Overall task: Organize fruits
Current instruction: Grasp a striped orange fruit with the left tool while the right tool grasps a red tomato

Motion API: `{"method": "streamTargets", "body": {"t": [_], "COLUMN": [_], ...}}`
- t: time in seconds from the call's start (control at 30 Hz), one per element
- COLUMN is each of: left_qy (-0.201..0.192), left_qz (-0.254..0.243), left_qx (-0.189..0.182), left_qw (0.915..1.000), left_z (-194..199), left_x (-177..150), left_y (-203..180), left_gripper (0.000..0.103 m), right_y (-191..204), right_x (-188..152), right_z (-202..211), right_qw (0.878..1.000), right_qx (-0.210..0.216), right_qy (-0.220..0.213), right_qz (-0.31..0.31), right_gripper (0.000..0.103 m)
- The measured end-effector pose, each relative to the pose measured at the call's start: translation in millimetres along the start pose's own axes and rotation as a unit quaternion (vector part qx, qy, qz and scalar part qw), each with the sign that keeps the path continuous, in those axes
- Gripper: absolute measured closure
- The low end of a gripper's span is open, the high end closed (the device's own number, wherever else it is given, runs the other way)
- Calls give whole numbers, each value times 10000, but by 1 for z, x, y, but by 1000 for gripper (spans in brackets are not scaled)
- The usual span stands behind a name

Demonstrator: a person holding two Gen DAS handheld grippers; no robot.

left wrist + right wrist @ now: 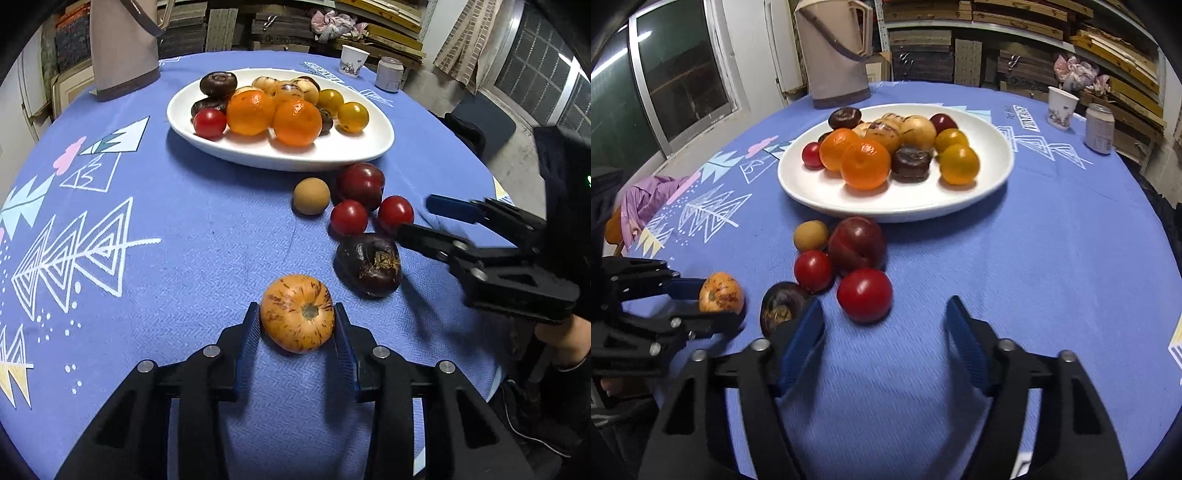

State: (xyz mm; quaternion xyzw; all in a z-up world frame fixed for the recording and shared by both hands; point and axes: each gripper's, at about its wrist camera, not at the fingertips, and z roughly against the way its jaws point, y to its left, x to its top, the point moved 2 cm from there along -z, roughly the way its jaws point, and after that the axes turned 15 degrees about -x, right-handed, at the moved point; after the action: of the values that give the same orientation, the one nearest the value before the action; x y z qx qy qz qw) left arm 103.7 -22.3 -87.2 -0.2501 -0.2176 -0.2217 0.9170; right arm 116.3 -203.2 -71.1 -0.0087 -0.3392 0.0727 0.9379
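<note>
Each black tool (pixel 297 325) has blue ribbed pads (pixel 248 345) and silver screws (pixel 211 350).

Loose fruit cluster (pixel 354 206) crowds plate (pixel 369 147) near rim; cloth (pixel 184 221) left of it open; jug (pixel 123 48) behind.

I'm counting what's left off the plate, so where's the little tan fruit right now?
The tan fruit sits on the tablecloth just in front of the plate, left of the dark red plum and behind a red tomato.
</note>
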Motion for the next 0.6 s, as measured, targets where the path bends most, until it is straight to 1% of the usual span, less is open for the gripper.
{"method": "streamTargets", "body": {"t": [0.1,0.13,0.17,0.2,0.23,0.27,0.4,0.6], "left_qy": [-30,-48,-62,-74,-81,-86,-86,-288], "left_qz": [-47,-60,-63,-66,-71,-70,-98,-105], "left_qx": [10,13,16,22,33,38,79,180], "left_qw": [10000,10000,10000,9999,9999,9999,9999,9994], "left_z": [1,1,2,2,2,2,3,15], "left_x": [-3,-3,-4,-5,-5,-5,-6,0], "left_y": [-2,-2,-2,-2,-3,-3,-5,-4], "left_gripper": [63,63,63,63,63,63,64,64], "right_y": [5,6,8,11,13,13,10,-8], "right_x": [7,8,9,9,8,8,7,7], "right_z": [-6,-8,-11,-15,-16,-16,-11,17], "right_qw": [10000,10000,9999,9998,9997,9997,9995,9993], "right_qx": [70,72,81,92,97,106,255,315], "right_qy": [25,48,110,169,181,163,159,-135], "right_qz": [-5,16,58,102,119,128,53,-143], "right_gripper": [47,54,58,59,62,71,71,71]}}
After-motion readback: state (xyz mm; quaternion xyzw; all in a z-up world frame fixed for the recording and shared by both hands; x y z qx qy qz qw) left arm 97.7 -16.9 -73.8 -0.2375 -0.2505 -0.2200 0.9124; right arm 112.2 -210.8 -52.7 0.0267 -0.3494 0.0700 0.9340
